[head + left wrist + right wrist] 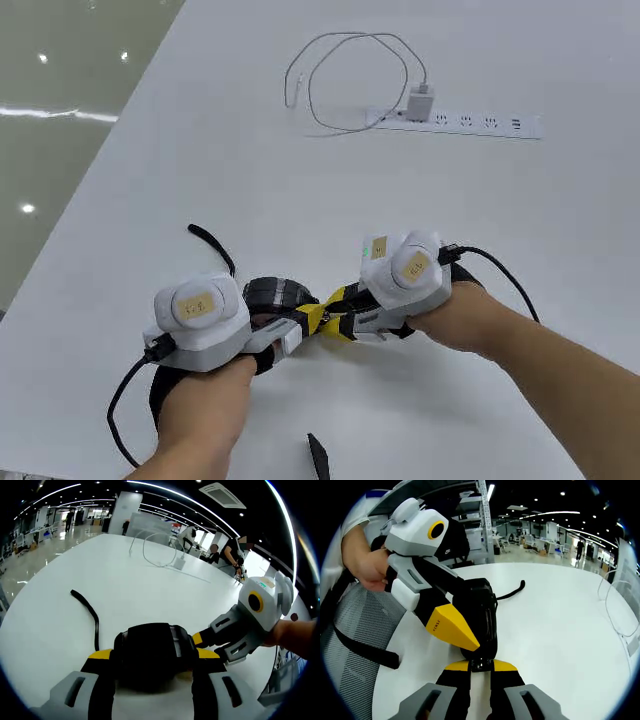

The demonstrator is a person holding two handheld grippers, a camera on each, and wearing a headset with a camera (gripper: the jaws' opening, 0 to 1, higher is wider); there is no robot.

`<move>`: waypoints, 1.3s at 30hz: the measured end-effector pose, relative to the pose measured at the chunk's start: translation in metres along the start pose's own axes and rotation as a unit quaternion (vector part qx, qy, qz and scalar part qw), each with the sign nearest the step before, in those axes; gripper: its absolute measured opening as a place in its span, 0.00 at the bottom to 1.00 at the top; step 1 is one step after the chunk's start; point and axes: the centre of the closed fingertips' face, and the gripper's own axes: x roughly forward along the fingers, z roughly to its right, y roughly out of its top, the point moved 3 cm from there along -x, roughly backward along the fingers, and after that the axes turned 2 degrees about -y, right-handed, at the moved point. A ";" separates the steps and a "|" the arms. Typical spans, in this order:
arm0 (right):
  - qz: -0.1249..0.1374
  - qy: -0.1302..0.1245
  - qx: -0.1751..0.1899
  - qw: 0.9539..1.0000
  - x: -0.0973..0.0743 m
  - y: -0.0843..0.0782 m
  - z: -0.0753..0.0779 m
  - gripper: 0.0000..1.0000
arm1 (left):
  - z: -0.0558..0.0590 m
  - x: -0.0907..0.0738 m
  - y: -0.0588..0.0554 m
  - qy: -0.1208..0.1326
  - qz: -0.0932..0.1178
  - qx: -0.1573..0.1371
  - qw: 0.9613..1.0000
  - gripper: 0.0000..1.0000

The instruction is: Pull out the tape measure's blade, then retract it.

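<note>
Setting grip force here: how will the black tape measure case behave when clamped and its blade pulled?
The tape measure looks rigid and compact, so it likely won't deform in the left gripper. Its smooth rounded shell may twist or slip as the right gripper pulls. The strap looks floppy and should just trail.

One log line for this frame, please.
phase: pre-pull | left gripper: shut on tape measure | right gripper: shut on blade tip | extension: none yet
</note>
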 end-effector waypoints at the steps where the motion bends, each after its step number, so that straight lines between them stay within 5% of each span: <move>1: 0.000 0.000 0.001 1.000 0.000 0.000 0.000 0.11 | 0.000 0.000 0.000 0.000 0.000 0.000 1.000 0.58; 19: -0.012 -0.008 -0.004 1.000 -0.003 -0.001 0.000 0.14 | 0.002 0.000 0.001 -0.001 -0.001 0.007 1.000 0.60; 39: 0.016 -0.033 0.016 0.999 -0.020 0.002 0.001 0.21 | 0.003 -0.005 0.001 -0.020 0.007 0.019 1.000 0.61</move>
